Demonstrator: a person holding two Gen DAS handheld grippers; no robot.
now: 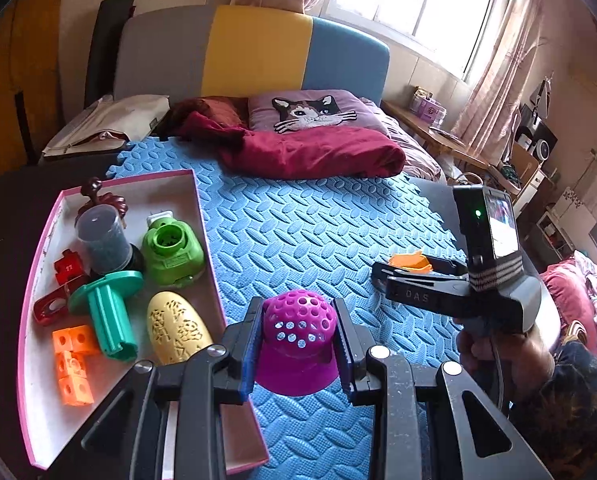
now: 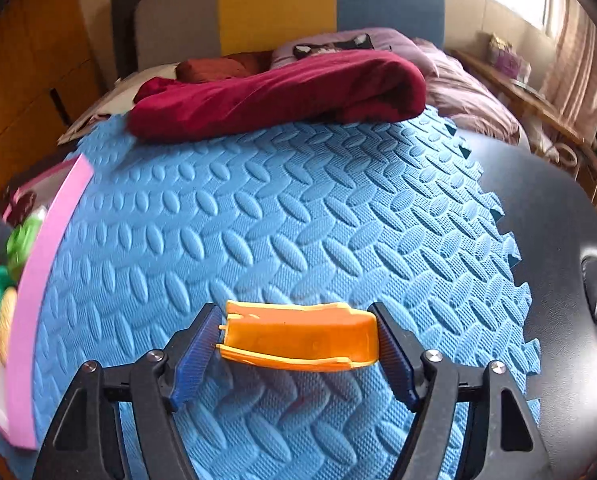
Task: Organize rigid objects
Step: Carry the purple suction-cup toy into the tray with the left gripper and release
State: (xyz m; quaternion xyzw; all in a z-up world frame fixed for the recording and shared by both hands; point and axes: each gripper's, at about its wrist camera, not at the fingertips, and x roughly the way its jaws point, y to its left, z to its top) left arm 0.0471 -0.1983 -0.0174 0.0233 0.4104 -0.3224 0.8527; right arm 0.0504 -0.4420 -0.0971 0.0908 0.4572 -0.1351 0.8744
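Observation:
My left gripper is shut on a purple perforated dome piece, held above the blue foam mat just right of the pink-edged tray. The tray holds several toys: a green block, a teal spool, a yellow carved oval, orange cubes, red pieces and a dark jar. My right gripper is shut on an orange plastic piece low over the mat; it also shows in the left wrist view.
A crimson blanket and a cat pillow lie at the mat's far edge. The tray's pink wall runs along the mat's left side. Dark table surface lies to the right.

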